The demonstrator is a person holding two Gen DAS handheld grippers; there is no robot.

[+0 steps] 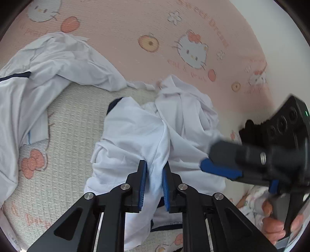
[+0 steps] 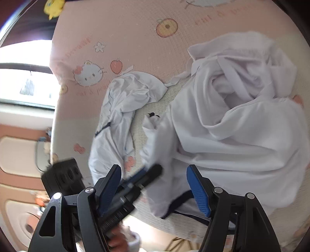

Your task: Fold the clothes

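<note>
A crumpled white garment with navy trim lies in a heap on a pink and cream cartoon-print mat. My left gripper is shut on a fold at the heap's near side, with cloth pinched between its blue pads. In the right wrist view the same heap fills the right half. My right gripper stands open just above the garment's navy-trimmed near edge, and its pads touch no cloth. In the left wrist view the right gripper shows blurred, beside the heap's right side.
A second white garment with navy trim lies spread at the left of the mat, also visible as. A person's hand holds the right gripper's handle. The mat's edge, a bright window and a yellow toy are at the left.
</note>
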